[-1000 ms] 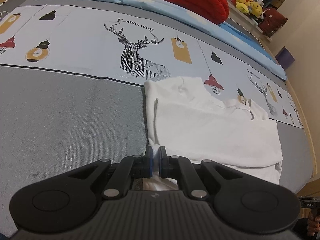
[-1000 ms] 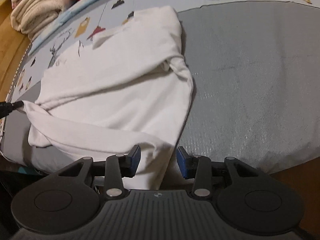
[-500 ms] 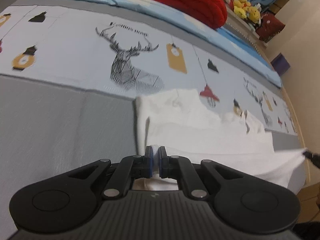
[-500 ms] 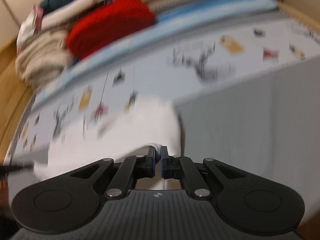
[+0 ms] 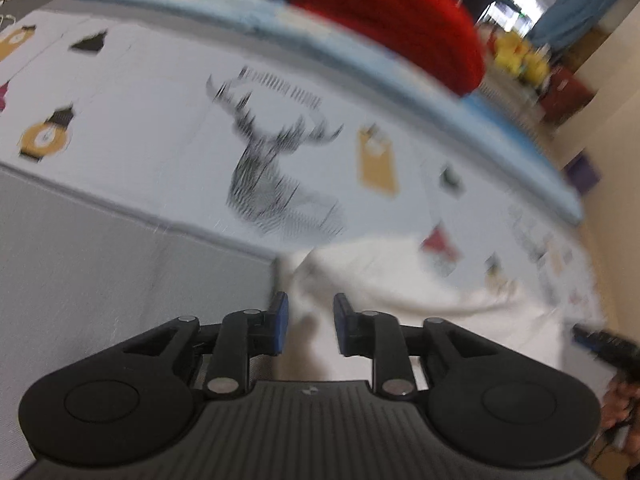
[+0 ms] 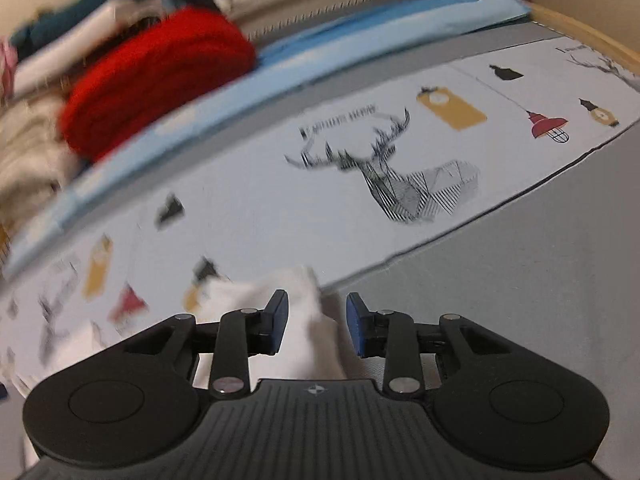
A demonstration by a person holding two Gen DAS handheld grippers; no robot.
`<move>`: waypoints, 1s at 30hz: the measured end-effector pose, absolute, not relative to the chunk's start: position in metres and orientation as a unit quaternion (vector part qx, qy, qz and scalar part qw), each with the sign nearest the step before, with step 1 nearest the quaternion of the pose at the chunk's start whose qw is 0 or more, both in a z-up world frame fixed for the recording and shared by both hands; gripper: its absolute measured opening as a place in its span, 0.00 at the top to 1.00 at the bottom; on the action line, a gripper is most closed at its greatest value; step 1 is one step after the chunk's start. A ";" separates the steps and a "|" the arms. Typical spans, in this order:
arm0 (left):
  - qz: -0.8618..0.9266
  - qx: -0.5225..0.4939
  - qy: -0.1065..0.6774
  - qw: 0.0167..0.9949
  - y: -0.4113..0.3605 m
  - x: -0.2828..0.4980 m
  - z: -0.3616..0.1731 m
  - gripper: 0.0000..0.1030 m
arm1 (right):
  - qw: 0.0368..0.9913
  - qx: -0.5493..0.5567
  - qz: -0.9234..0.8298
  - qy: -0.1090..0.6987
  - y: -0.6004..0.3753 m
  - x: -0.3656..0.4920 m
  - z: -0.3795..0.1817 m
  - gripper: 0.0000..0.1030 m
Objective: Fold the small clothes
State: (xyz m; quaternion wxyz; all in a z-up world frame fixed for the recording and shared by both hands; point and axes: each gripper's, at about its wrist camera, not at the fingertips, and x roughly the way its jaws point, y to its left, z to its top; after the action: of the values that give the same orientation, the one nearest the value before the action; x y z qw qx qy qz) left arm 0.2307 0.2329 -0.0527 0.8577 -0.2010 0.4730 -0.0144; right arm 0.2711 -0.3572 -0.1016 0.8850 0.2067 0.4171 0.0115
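A small white garment [image 5: 400, 284] lies on the bed, over the edge between the grey and the printed fabric. My left gripper [image 5: 307, 322] is open, its blue pads either side of the garment's near corner, with white cloth in the gap. The garment also shows in the right wrist view [image 6: 296, 300]. My right gripper [image 6: 316, 322] is open too, with white cloth between its jaws and reaching just past the tips. Both views are motion-blurred. The tip of the other gripper [image 5: 600, 344] shows at the left wrist view's right edge.
The bedcover [image 6: 540, 280] is grey, with a white band printed with a deer [image 6: 400, 180] and lanterns. A red knit bundle [image 6: 152, 80], a light blue blanket [image 6: 360, 36] and folded beige cloth [image 6: 24, 160] lie along the far side. Yellow toys [image 5: 520, 60] sit beyond.
Both grippers were shut on the white garment half a second ago and now stand open. The garment has been carried over toward the printed band and lies bunched at the fingertips.
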 end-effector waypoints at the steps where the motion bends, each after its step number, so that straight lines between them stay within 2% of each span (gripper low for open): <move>1: -0.008 -0.193 0.484 0.853 0.232 0.232 -0.058 0.72 | 0.884 0.201 0.021 0.422 -0.355 0.272 -0.104 0.66; 12: -0.012 -0.181 0.472 0.863 0.222 0.259 -0.077 0.72 | 0.880 0.158 0.041 0.447 -0.324 0.301 -0.127 0.66; 13: -0.012 -0.180 0.471 0.863 0.221 0.261 -0.078 0.72 | 0.882 0.152 0.042 0.445 -0.321 0.303 -0.127 0.66; 14: -0.014 -0.181 0.471 0.863 0.220 0.264 -0.078 0.72 | 0.884 0.147 0.042 0.442 -0.319 0.305 -0.126 0.71; 15: -0.017 -0.184 0.471 0.862 0.220 0.266 -0.080 0.78 | 0.886 0.145 0.040 0.439 -0.318 0.307 -0.125 0.82; 16: -0.021 -0.185 0.470 0.863 0.220 0.269 -0.080 0.95 | 0.887 0.147 0.039 0.436 -0.318 0.309 -0.125 0.88; 17: -0.024 -0.184 0.466 0.865 0.220 0.270 -0.079 0.95 | 0.887 0.155 0.037 0.434 -0.320 0.311 -0.124 0.94; 18: -0.025 -0.180 0.451 0.874 0.220 0.271 -0.074 0.95 | 0.888 0.168 0.032 0.428 -0.323 0.313 -0.123 0.95; 23: -0.004 -0.148 0.366 0.919 0.212 0.274 -0.052 0.96 | 0.914 0.207 0.009 0.350 -0.329 0.315 -0.099 0.95; 26: 0.012 -0.127 0.385 0.914 0.204 0.287 -0.065 0.96 | 0.915 0.211 -0.010 0.344 -0.329 0.323 -0.101 0.95; 28: 0.021 -0.114 0.428 0.896 0.200 0.297 -0.081 0.95 | 0.903 0.206 -0.016 0.378 -0.326 0.333 -0.114 0.94; 30: 0.028 -0.113 0.439 0.891 0.201 0.300 -0.086 0.91 | 0.890 0.202 -0.018 0.408 -0.324 0.341 -0.130 0.93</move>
State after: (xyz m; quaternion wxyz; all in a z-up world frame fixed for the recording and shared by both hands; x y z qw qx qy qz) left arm 0.2997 0.2008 -0.0863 0.8907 -0.1132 0.4395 0.0280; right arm 0.3411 -0.3239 -0.1296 0.8900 0.2022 0.4083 -0.0179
